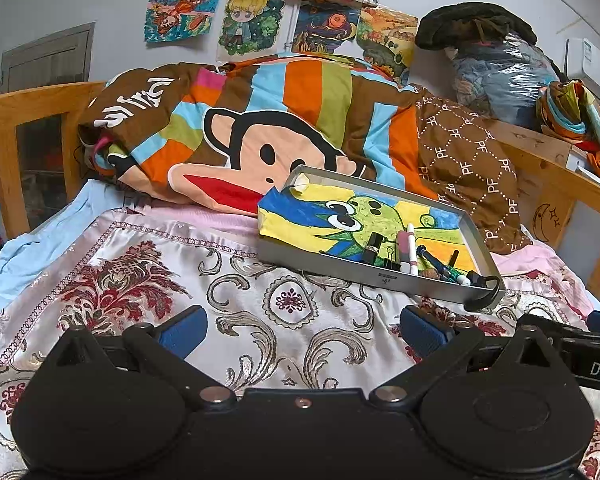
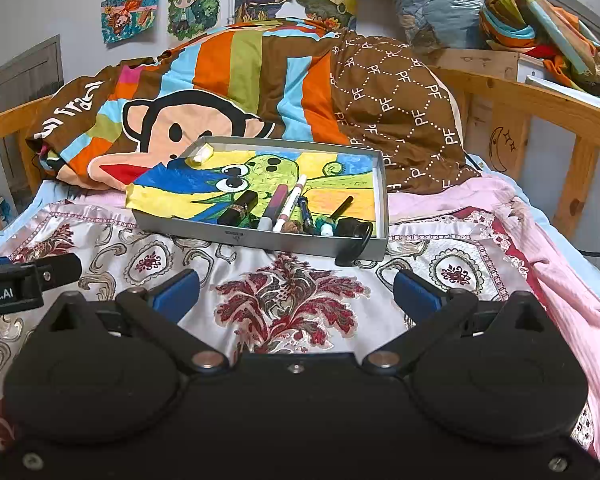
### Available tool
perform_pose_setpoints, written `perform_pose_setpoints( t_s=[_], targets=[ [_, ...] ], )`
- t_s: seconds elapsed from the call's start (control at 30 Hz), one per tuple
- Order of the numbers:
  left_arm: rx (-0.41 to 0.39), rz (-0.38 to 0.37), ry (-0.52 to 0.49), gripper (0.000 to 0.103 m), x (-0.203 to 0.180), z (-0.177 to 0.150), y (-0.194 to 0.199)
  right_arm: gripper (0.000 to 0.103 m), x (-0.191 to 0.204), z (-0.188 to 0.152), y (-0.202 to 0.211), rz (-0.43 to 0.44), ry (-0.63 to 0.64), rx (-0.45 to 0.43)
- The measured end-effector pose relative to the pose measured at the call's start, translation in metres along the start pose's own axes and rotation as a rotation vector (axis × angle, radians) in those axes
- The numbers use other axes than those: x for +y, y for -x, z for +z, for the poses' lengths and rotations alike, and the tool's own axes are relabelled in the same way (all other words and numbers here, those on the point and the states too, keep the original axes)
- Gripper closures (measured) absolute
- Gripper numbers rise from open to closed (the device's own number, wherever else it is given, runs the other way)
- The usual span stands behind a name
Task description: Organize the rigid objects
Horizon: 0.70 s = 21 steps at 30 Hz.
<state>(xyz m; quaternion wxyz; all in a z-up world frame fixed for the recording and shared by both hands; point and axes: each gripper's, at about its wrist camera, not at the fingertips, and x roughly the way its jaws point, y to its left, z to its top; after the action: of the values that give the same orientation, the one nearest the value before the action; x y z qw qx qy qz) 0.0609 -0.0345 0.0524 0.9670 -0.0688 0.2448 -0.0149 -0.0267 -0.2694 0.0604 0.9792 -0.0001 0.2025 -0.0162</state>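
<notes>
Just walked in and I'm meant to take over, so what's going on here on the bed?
A person holds two grippers over a patterned bedspread, tidying small items. Both the left gripper and right gripper are open and holding nothing. Ahead sits a grey tray lined with a coloured drawing, with pens, a marker, a dark tube and other small things gathered at its near edge. A black loop hangs over the tray's corner.

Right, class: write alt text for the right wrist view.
A grey tray lined with a cartoon drawing holds pens and small items on a patterned bedspread, with a monkey-print quilt behind. The open right claw hovers before it, empty.
</notes>
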Motion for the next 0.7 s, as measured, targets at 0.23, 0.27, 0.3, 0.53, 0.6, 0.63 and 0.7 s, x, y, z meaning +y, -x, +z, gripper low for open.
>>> perform_pose_setpoints(
  t_s=[0.23, 0.27, 0.3, 0.53, 0.6, 0.63, 0.7],
  targets=[
    [0.015, -0.019, 0.016, 0.001, 0.0018, -0.0028, -0.0002, 0.000, 0.0002, -0.0018, -0.0007, 0.003, 0.003, 0.001],
    [0.018, -0.020, 0.017, 0.001, 0.0018, -0.0031, -0.0006, 0.000, 0.0003, -0.0017, -0.0009, 0.003, 0.003, 0.001],
    [0.022, -0.019, 0.018, 0.001, 0.0017, -0.0037, -0.0010, 0.000, 0.0002, -0.0020, -0.0010, 0.004, 0.003, 0.002],
    [0.039, -0.009, 0.030, 0.001, 0.0017, -0.0056, -0.0027, 0.000, 0.0011, -0.0026, -0.0015, 0.003, 0.004, 0.003],
    [0.039, -0.004, 0.037, 0.001, 0.0027, -0.0061, -0.0027, 0.000, 0.0012, -0.0025, -0.0017, 0.004, 0.004, 0.003],
    [0.038, 0.000, 0.039, 0.001, 0.0033, -0.0063, -0.0027, 0.000, 0.0013, -0.0027, -0.0012, 0.003, 0.004, 0.002],
    [0.036, -0.002, 0.041, 0.001, 0.0045, -0.0064, -0.0027, 0.001, 0.0017, -0.0027, -0.0012, 0.003, 0.004, 0.003]
  ],
)
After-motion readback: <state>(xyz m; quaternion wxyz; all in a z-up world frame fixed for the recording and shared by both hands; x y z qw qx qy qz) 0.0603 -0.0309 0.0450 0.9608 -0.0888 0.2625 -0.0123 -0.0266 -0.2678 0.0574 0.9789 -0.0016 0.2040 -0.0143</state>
